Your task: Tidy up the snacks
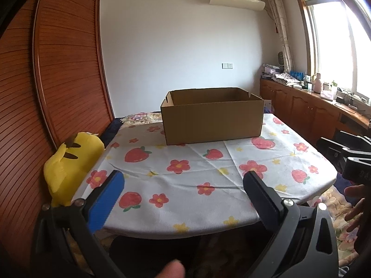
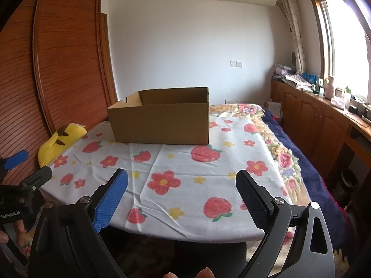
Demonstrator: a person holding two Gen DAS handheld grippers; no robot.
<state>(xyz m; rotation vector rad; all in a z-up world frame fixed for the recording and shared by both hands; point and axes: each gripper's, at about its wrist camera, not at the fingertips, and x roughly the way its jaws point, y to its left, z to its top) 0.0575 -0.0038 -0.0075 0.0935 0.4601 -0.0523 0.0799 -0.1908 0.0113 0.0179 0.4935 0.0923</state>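
Observation:
An open-topped brown cardboard box [image 1: 212, 125] [image 2: 160, 125] stands on the far part of a table covered by a white cloth [image 1: 185, 199] [image 2: 148, 162] printed with strawberries and flowers. Its inside is hidden by the near wall. No snacks show in either view. My left gripper [image 1: 184, 176] is open over the table's near edge, with nothing between its blue pad and black pad. My right gripper [image 2: 182, 173] is open too, beside it on the right, also with nothing between its pads. Each gripper shows at the edge of the other's view: the right one [image 1: 347, 155], the left one [image 2: 32, 164].
A yellow plush toy [image 1: 69, 162] [image 2: 58, 143] leans at the table's left edge against a wooden slatted wardrobe [image 1: 58, 69]. A bed with a floral blanket [image 2: 289, 157] lies to the right of the table. Low wooden cabinets [image 1: 313, 108] with clutter on top run under the window.

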